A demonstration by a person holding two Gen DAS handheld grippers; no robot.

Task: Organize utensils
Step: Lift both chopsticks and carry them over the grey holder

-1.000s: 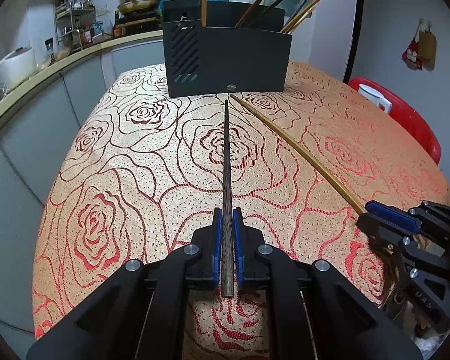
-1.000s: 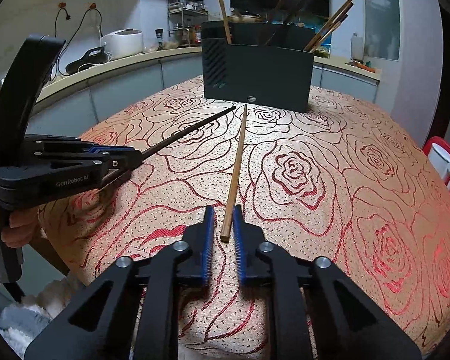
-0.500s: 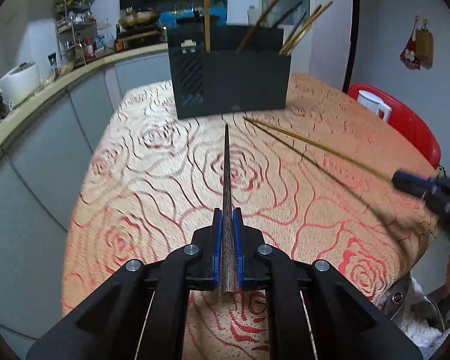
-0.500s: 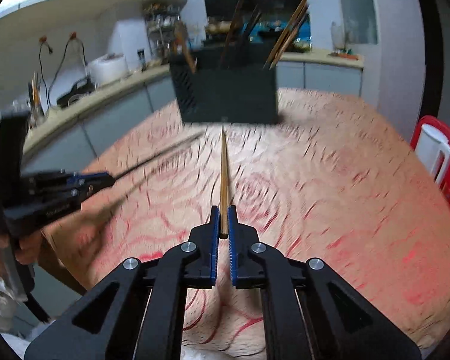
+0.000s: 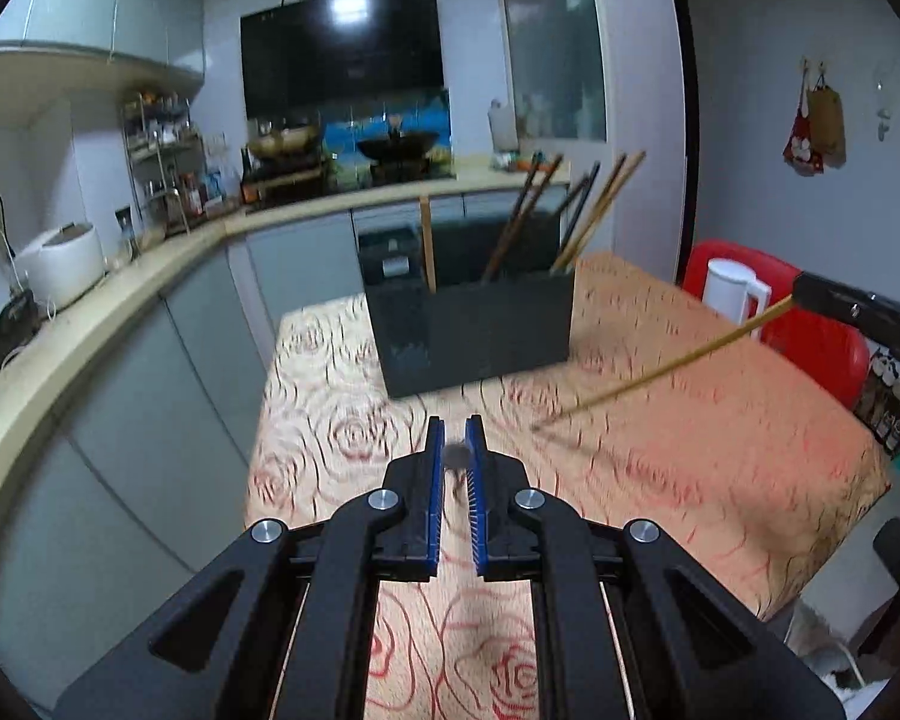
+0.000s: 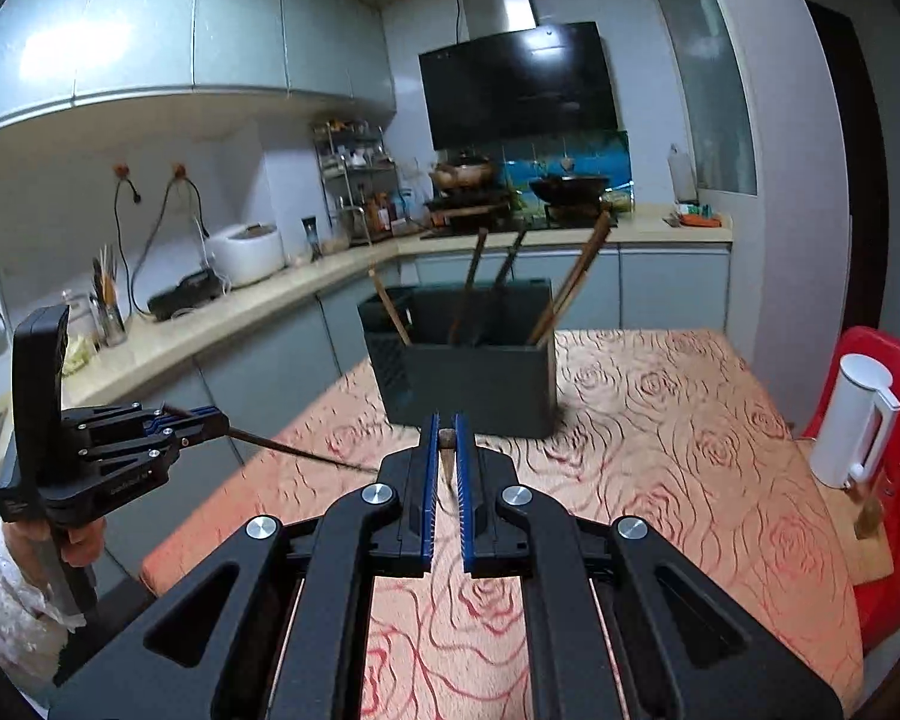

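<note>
My left gripper (image 5: pixel 456 450) is shut on a dark chopstick (image 5: pixel 456 455), seen end-on and tipped downward; from the right wrist view the left gripper (image 6: pixel 210 420) holds the dark chopstick (image 6: pixel 306 453) slanting down over the table. My right gripper (image 6: pixel 447 438) is shut on a light wooden chopstick (image 6: pixel 447 437), also end-on; the left wrist view shows that light chopstick (image 5: pixel 660 369) slanting down from the right gripper (image 5: pixel 804 294). The black utensil holder (image 6: pixel 474 384) stands at the table's far end with several chopsticks in it; it also shows in the left wrist view (image 5: pixel 480 330). Both grippers hover above the table.
The table has a rose-patterned cloth (image 6: pixel 660 450). A red chair (image 6: pixel 888 480) with a white kettle (image 6: pixel 852 420) stands to the right. Kitchen counters (image 6: pixel 240 312) run along the left and back, with a rice cooker (image 5: pixel 60 264).
Both grippers have lifted their chopsticks off the table and risen; the views tilted up and the chopsticks now point downward. The right gripper closed on the light chopstick.
</note>
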